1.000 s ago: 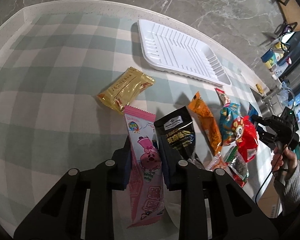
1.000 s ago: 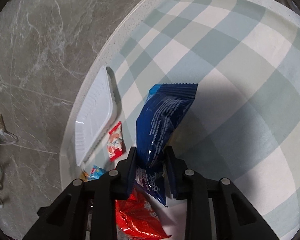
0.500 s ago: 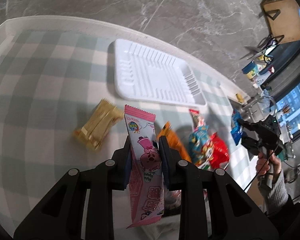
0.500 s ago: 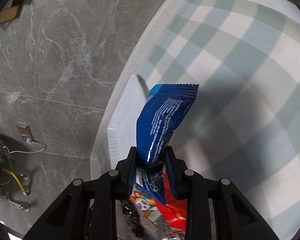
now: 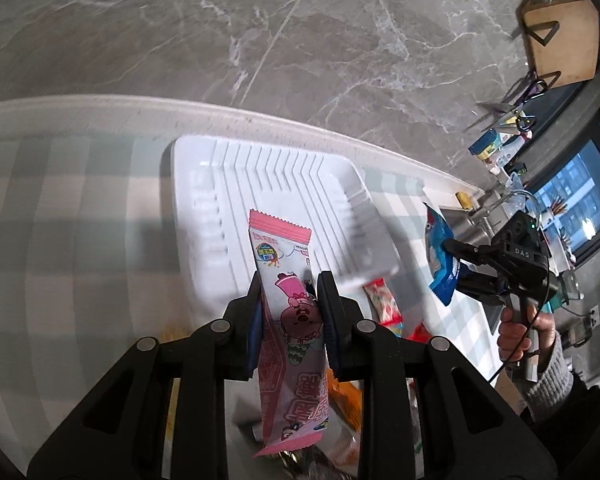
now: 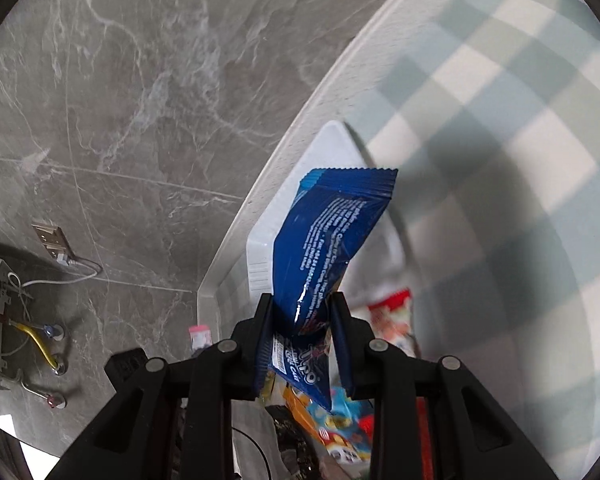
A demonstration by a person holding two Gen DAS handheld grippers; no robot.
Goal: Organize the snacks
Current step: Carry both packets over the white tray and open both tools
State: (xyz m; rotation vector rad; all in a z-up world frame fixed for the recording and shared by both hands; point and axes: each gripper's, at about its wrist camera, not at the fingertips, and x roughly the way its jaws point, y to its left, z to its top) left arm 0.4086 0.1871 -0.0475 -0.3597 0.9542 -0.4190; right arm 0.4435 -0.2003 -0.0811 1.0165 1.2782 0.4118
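Observation:
My left gripper (image 5: 289,296) is shut on a pink snack packet (image 5: 286,300) and holds it up over the near edge of the white ribbed tray (image 5: 276,184). My right gripper (image 6: 302,316) is shut on a blue snack packet (image 6: 326,236), raised near the tray's end (image 6: 320,168). The right gripper also shows in the left wrist view (image 5: 460,268) with the blue packet (image 5: 440,256), to the right of the tray. A red-and-white snack (image 5: 384,304) lies just beside the tray.
The checked tablecloth (image 5: 80,216) covers the table up to its pale rim (image 5: 100,104), with marble floor beyond. Orange, red and other snack packets (image 6: 340,416) lie in a heap under the grippers. A gold packet's edge (image 5: 172,330) peeks out at the left finger.
Both grippers have lifted and moved toward the tray with their packets. The tray now sits directly ahead of the left gripper, and the snack pile has dropped below both views.

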